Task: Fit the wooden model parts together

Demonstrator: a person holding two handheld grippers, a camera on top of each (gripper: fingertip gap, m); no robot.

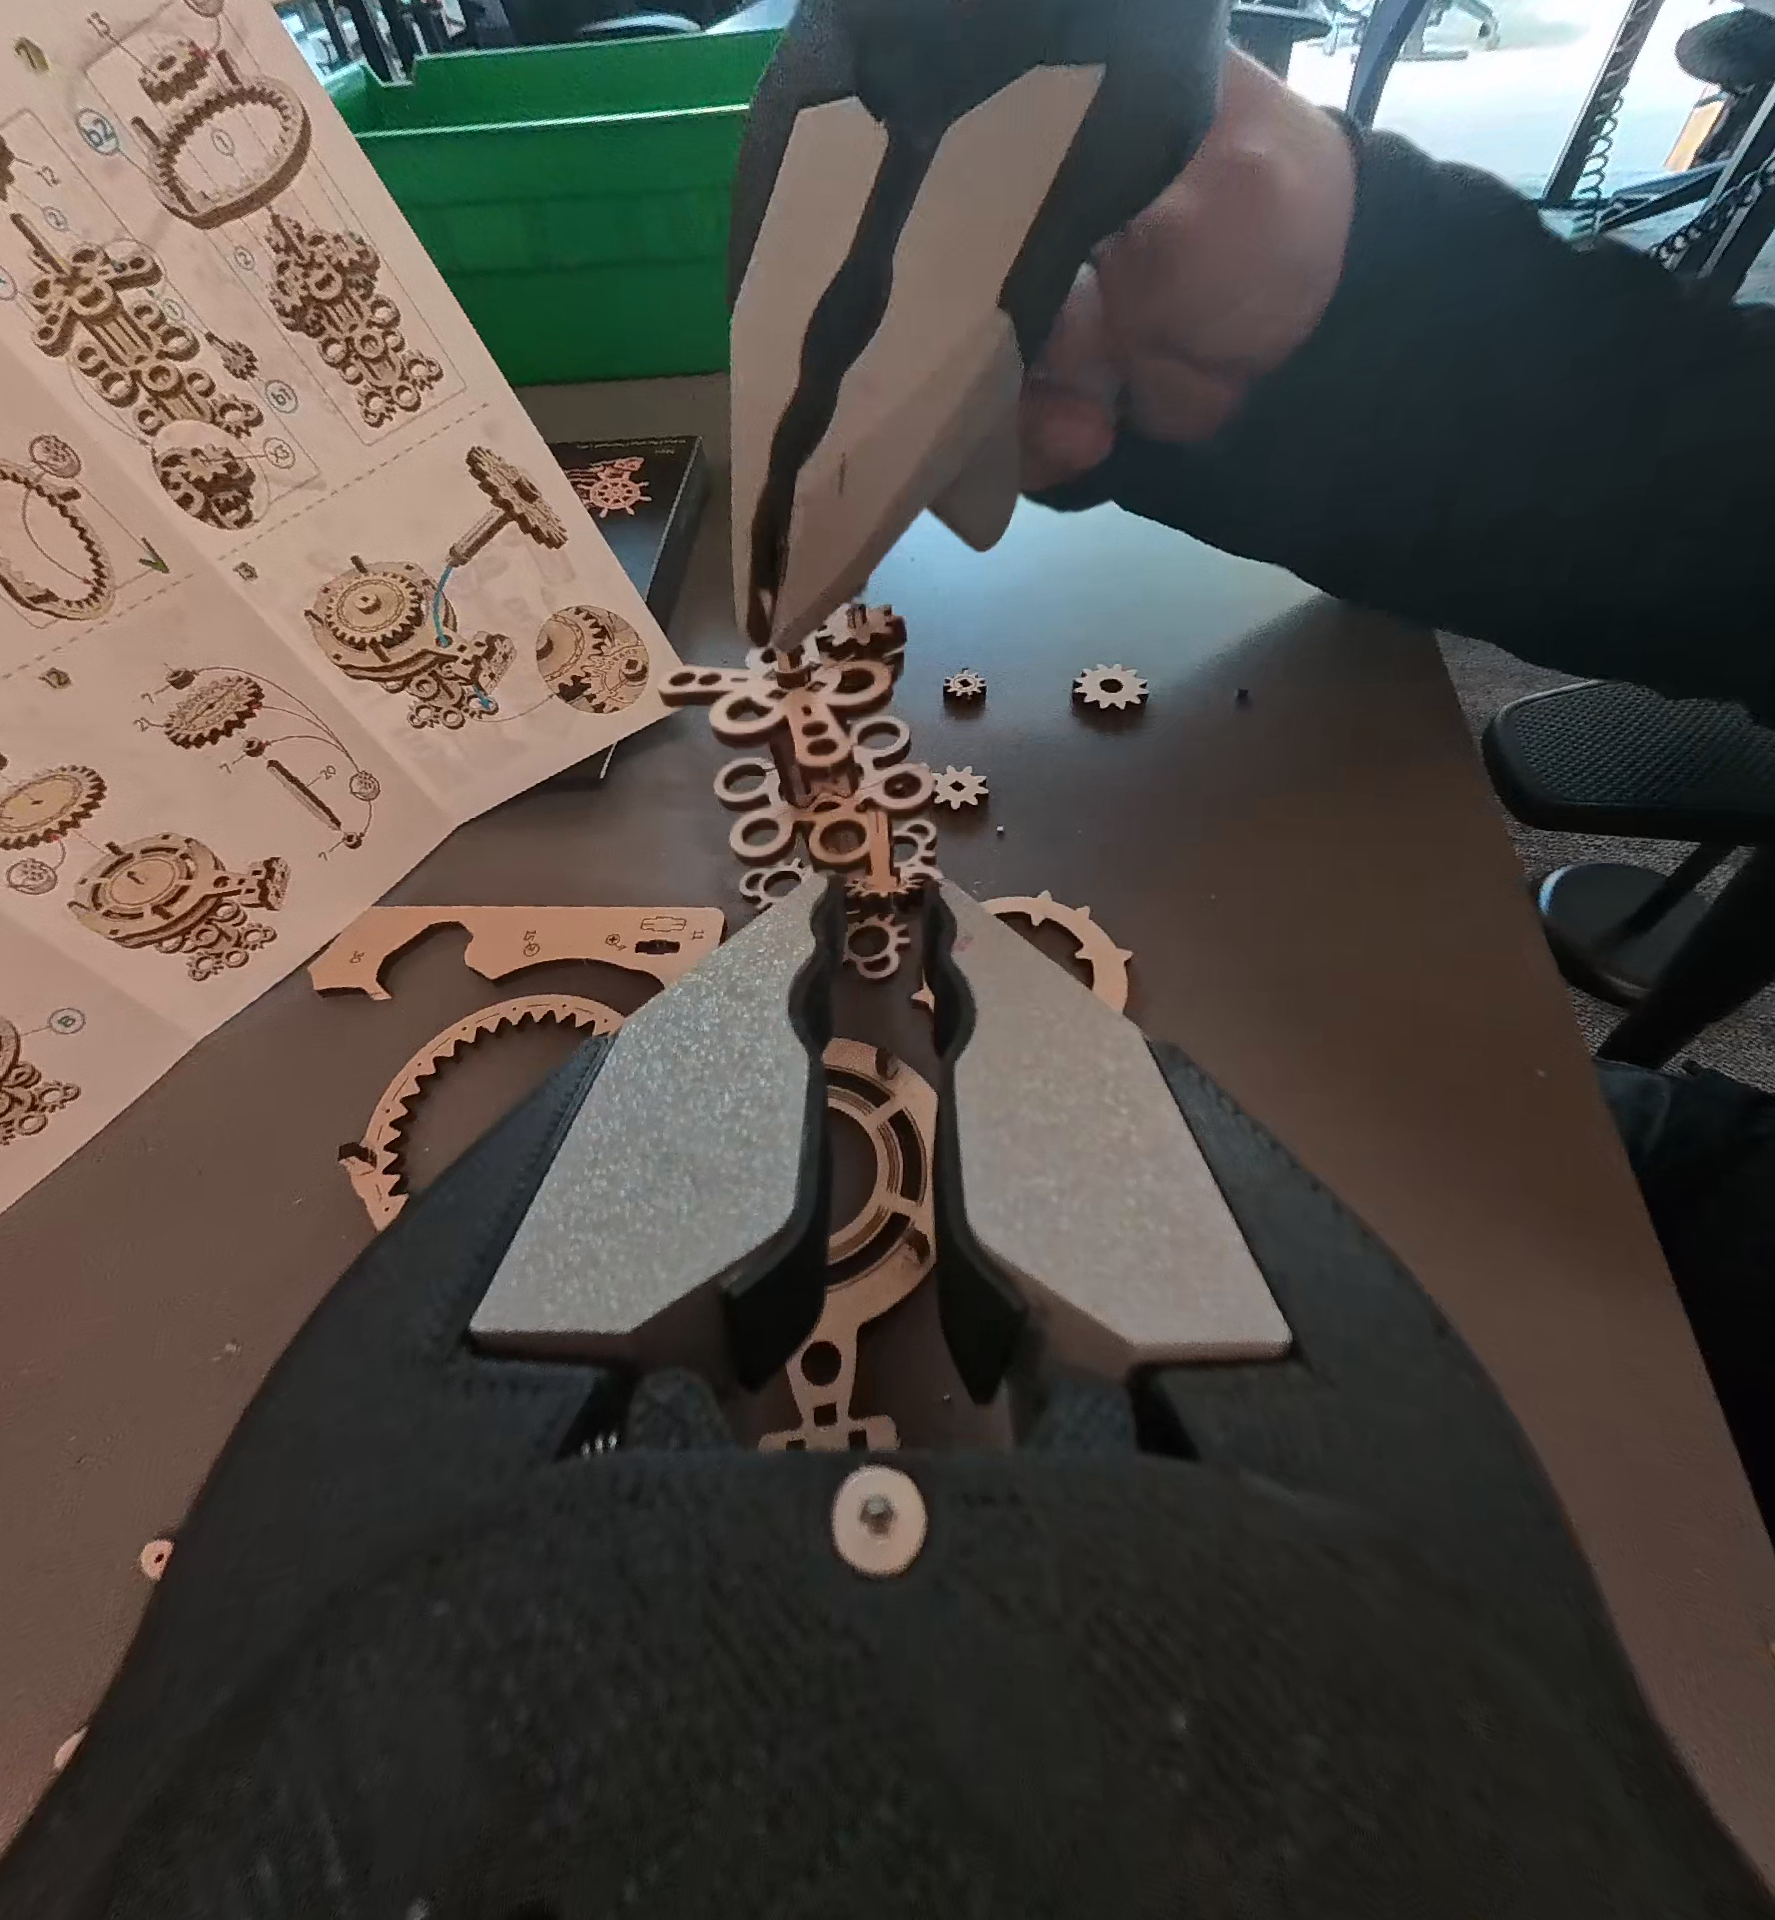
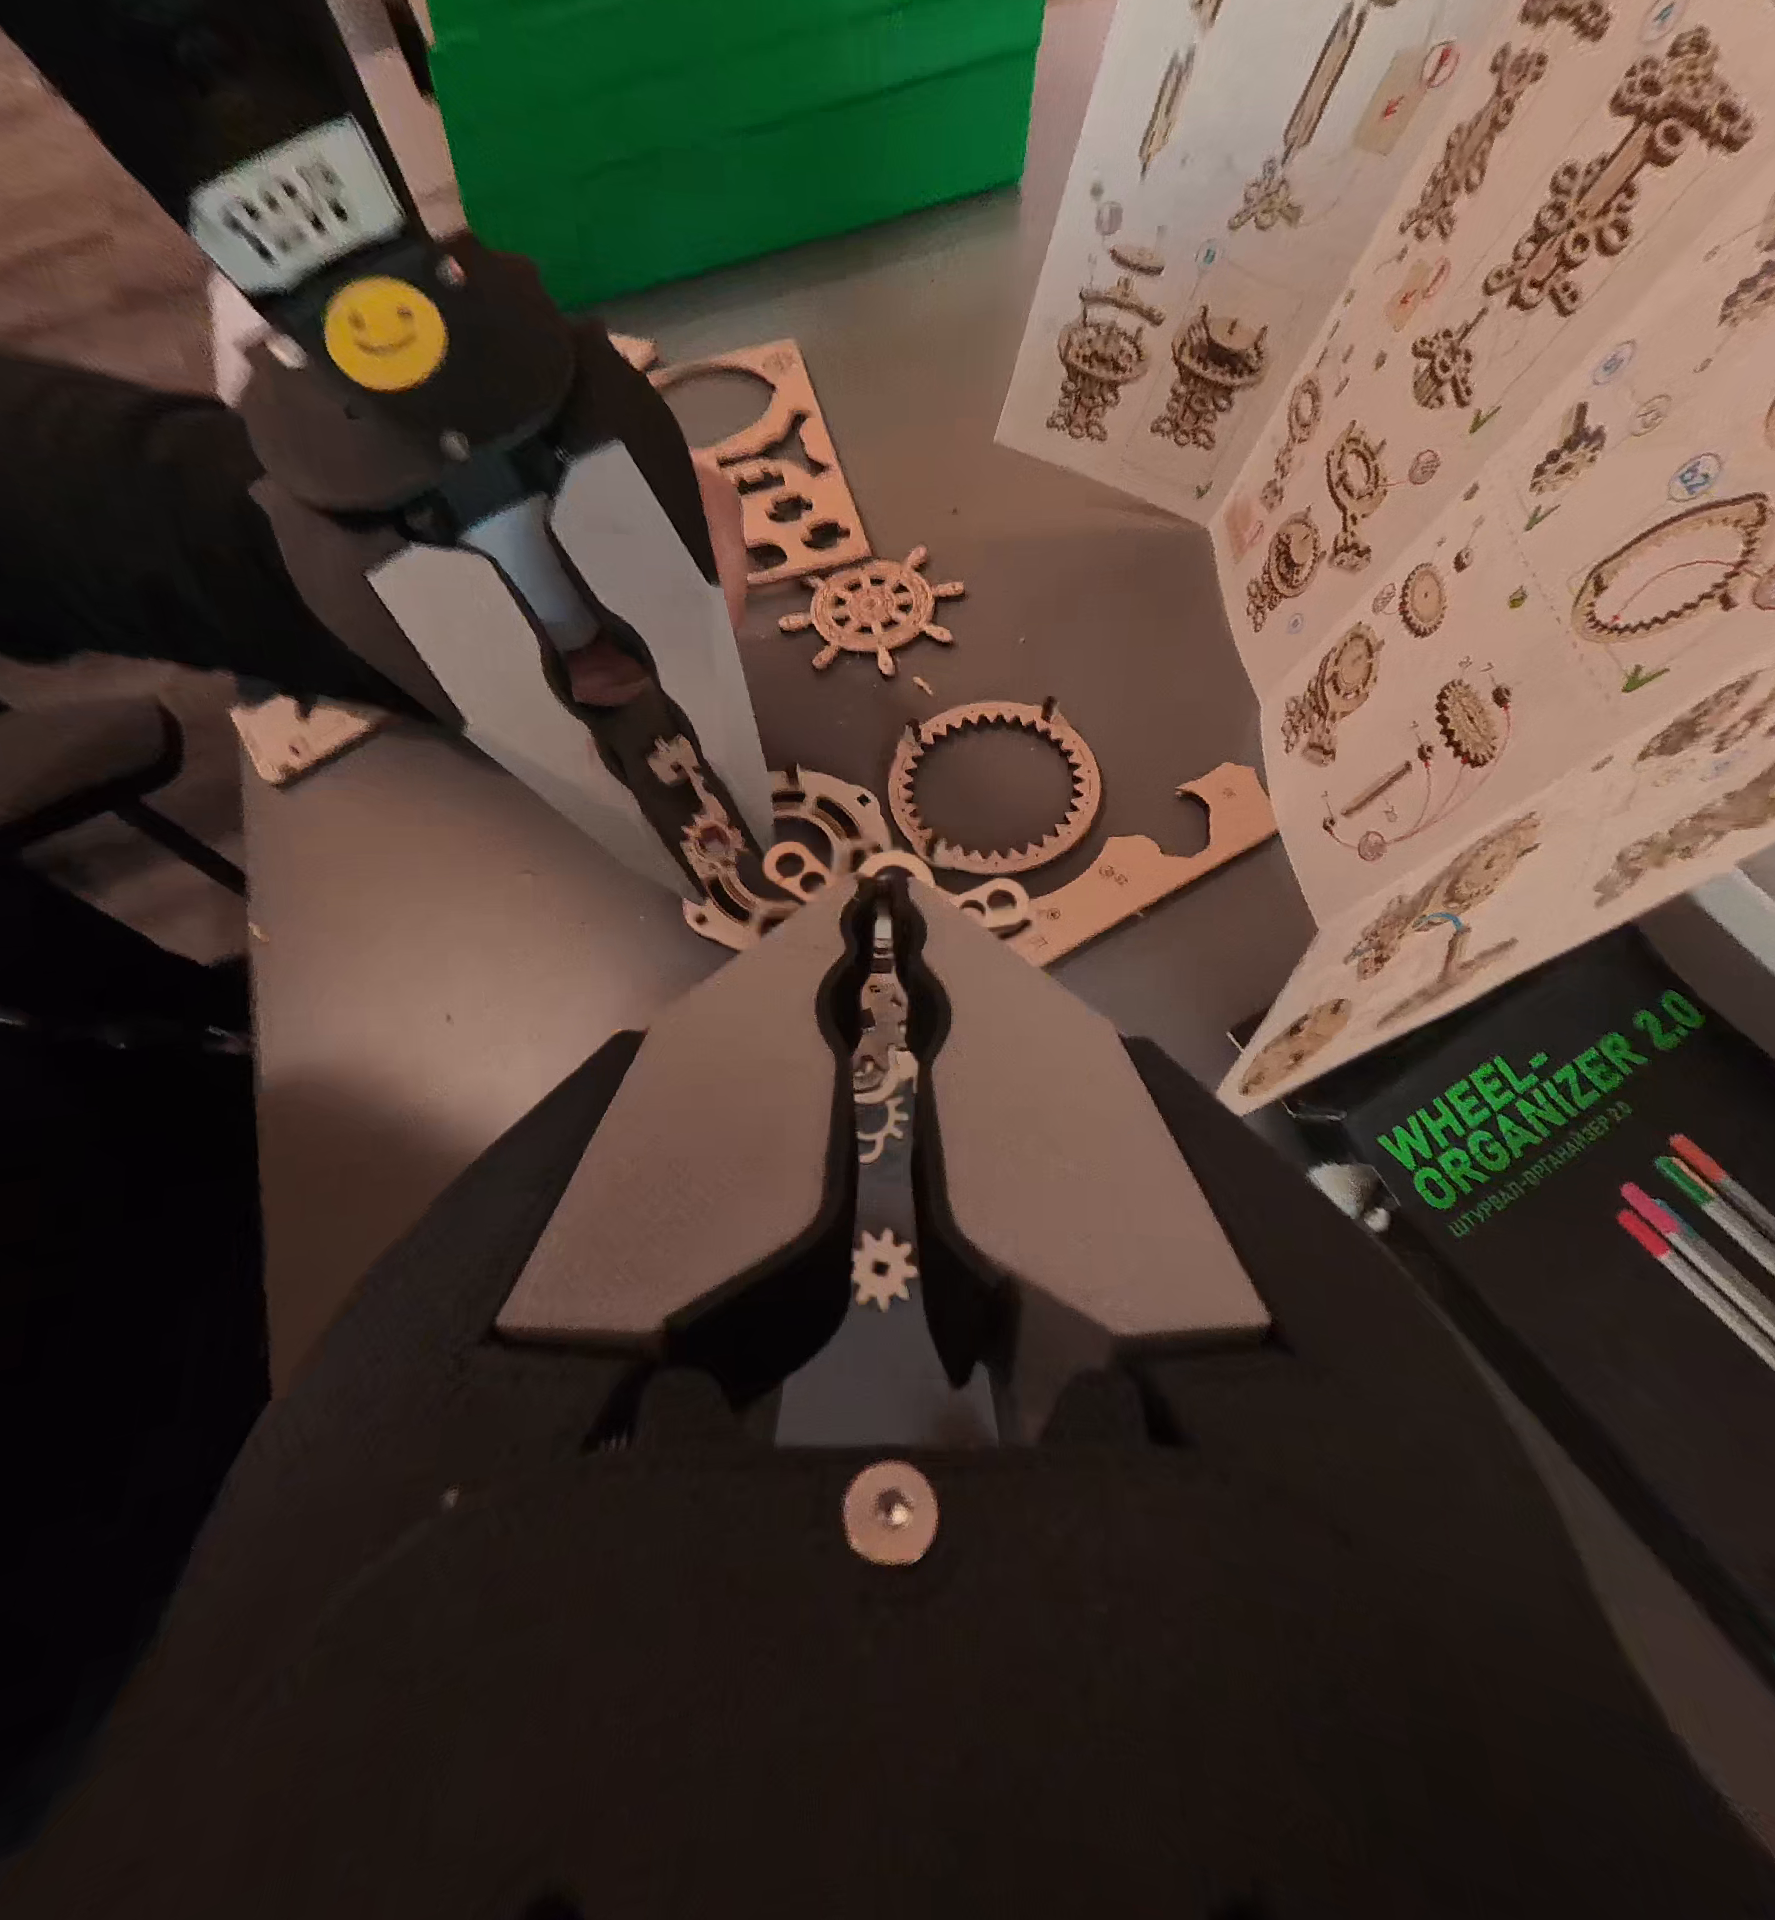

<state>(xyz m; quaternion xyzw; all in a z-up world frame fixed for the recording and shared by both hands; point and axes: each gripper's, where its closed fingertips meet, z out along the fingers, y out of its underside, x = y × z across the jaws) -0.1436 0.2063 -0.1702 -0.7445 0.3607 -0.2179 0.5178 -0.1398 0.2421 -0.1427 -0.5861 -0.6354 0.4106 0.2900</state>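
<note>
A wooden subassembly of stacked ring-shaped plates (image 1: 810, 748) is held above the dark table (image 1: 1226, 935). My left gripper (image 1: 883, 894) is shut on its near end. My right gripper (image 1: 771, 629) comes down from above, held by a hand (image 1: 1174, 312), and its tips are shut on a small wooden piece at the subassembly's far end. In the right wrist view my right gripper (image 2: 881, 883) is shut with that piece between its tips. The left gripper (image 2: 722, 857) stands at the upper left, holding the subassembly (image 2: 701, 821).
A folded instruction sheet (image 1: 187, 520) stands at the left, with a green bin (image 1: 550, 208) behind it. A ring gear (image 1: 467, 1081), a round frame plate (image 1: 878, 1174), small gears (image 1: 1109, 686), a ship's wheel (image 2: 872, 608) and cut-out sheets (image 2: 779, 468) lie on the table. A black box (image 2: 1589, 1299) sits nearby. The left tips stand about 15 centimeters off the ship's wheel (image 2: 872, 608).
</note>
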